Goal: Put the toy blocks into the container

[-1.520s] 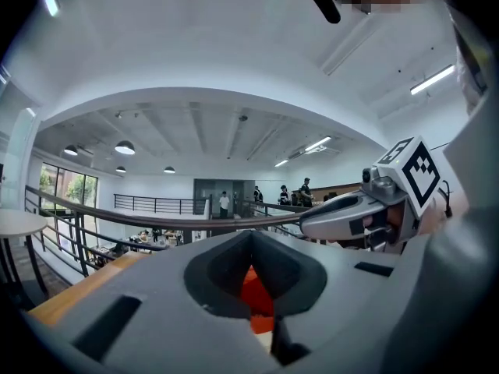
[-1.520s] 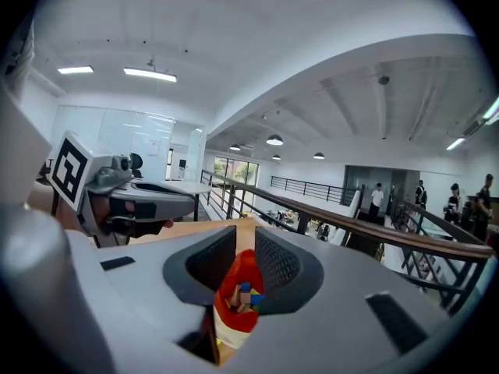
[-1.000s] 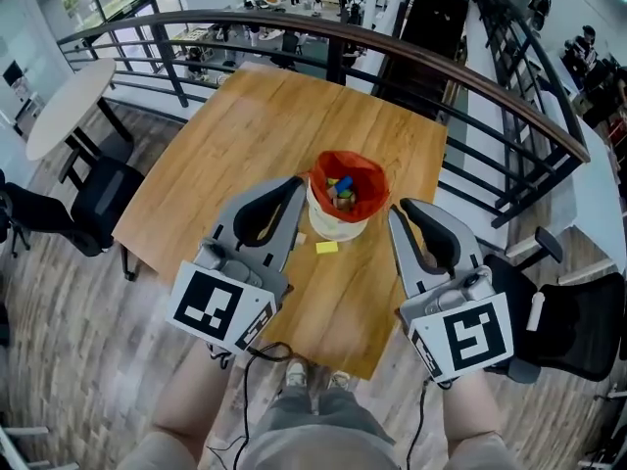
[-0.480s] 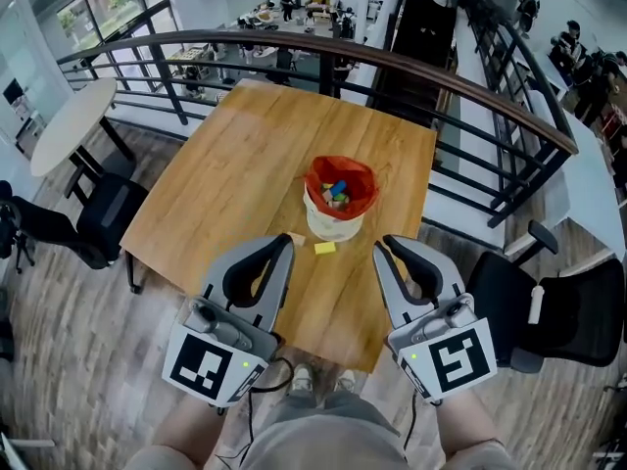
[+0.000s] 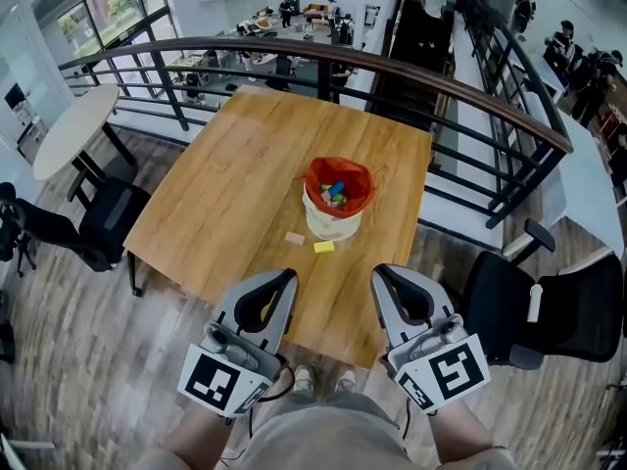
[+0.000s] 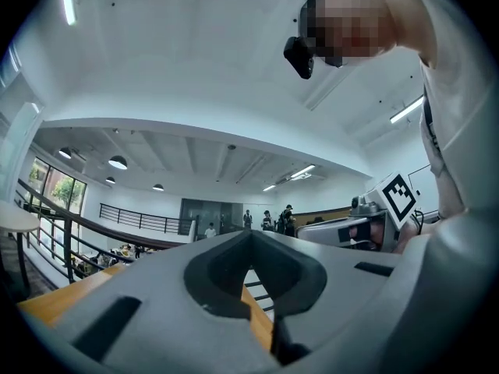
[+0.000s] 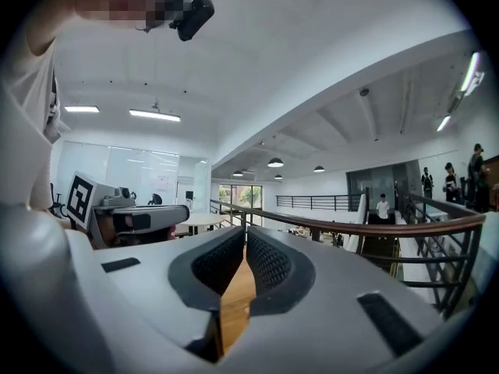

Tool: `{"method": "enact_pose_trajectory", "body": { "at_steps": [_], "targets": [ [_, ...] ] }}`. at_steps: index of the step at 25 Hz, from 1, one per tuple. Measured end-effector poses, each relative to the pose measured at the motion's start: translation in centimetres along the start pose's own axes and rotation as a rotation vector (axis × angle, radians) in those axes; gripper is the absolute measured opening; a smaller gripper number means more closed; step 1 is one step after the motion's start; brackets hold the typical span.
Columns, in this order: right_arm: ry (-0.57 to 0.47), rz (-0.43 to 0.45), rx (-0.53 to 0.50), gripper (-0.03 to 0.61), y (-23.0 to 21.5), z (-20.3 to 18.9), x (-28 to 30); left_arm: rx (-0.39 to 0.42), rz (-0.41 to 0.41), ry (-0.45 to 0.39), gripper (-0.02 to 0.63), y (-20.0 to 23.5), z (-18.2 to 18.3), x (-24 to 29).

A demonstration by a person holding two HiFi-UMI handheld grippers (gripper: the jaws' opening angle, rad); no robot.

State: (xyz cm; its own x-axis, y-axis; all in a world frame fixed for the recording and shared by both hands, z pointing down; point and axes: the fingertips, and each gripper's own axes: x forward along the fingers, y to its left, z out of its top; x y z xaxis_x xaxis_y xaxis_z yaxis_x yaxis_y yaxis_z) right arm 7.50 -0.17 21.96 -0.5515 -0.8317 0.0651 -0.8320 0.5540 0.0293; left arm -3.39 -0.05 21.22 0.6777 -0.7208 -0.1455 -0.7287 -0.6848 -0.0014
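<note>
- The left tool (image 5: 290,276) – jaws together, empty, at the counter's (image 5: 245,164) near edge.
- The right tool (image 5: 377,272) – jaws just closed to a sliver, nothing between them.
- The container (image 5: 331,226) mid-counter holds blocks (image 5: 335,192); a yellow block (image 5: 323,247) and a tan block (image 5: 294,238) lie just beside it.

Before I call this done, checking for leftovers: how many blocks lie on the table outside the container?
2. A yellow block lies just in front of the container, and a tan block lies to the yellow one's left. The container could hide more behind it.
</note>
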Motion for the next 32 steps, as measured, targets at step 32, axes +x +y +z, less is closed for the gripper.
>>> {"method": "enact_pose_trajectory", "body": {
  "at_steps": [32],
  "targets": [
    [0.024, 0.090, 0.078, 0.028, 4.1, -2.8, -1.5, -0.039, 0.013, 0.096, 0.011, -2.4, -3.8, -2.4]
  ]
}}
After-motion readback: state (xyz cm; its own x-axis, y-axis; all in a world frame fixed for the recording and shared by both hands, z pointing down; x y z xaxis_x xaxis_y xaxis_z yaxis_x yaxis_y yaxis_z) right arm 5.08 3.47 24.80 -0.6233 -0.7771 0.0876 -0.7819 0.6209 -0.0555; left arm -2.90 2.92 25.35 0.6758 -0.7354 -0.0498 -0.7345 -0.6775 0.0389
